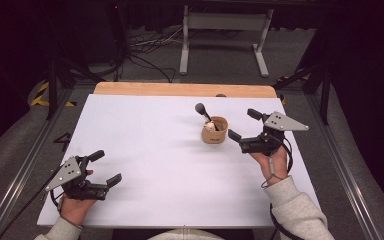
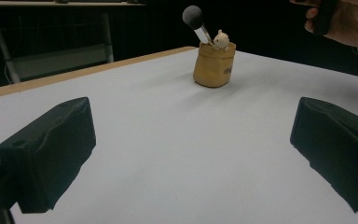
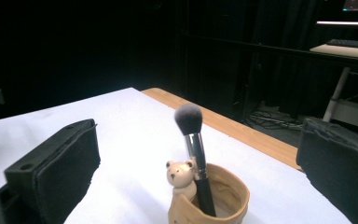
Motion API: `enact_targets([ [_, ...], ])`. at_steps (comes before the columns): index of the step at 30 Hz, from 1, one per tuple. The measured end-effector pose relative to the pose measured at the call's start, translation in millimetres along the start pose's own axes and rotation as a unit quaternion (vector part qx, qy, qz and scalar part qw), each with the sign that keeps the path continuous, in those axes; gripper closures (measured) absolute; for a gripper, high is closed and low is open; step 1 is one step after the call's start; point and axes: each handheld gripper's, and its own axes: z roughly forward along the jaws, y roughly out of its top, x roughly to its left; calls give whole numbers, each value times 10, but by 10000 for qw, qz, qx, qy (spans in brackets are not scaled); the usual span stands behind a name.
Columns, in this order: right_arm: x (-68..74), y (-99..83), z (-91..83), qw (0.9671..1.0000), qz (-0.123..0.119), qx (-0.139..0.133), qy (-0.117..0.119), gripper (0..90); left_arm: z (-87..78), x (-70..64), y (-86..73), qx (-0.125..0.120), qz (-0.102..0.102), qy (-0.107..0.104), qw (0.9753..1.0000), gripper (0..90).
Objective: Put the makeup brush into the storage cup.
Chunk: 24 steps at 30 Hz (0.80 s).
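A small tan pouch-shaped holder (image 1: 215,131) (image 2: 214,64) (image 3: 214,200) stands on the white table right of centre. A makeup brush (image 1: 202,113) (image 2: 197,23) (image 3: 194,154) with a dark fluffy head leans out of it, and a cream bear figure (image 3: 180,174) (image 2: 221,39) sits at its rim. My right gripper (image 1: 241,125) is open just right of the holder, jaws pointing at it with nothing between them. My left gripper (image 1: 105,167) is open near the front left of the table, far from the holder.
The white sheet (image 1: 155,150) covers a wooden tabletop (image 1: 180,89) whose far strip shows. A metal frame stand (image 1: 225,35) and cables lie on the floor behind. A dark rail (image 1: 27,150) runs along the left side.
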Motion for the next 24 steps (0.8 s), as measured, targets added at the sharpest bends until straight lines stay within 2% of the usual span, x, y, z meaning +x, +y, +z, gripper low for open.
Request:
enact_targets([
  [5,27,-33,-78,9999,-73,-9,125,0,-4,6,0,-4,11,-2,10000,5],
  [11,100,-109,-183,9991,-341,81,243,0,-6,5,2,-4,12,-5,10000,5],
  [19,145,-246,-283,9990,-343,38,269,0,-4,3,2,-1,14,-12,10000,5],
  [24,210,-341,-338,9982,-540,31,247,0,-4,4,2,1,11,-17,10000,5],
])
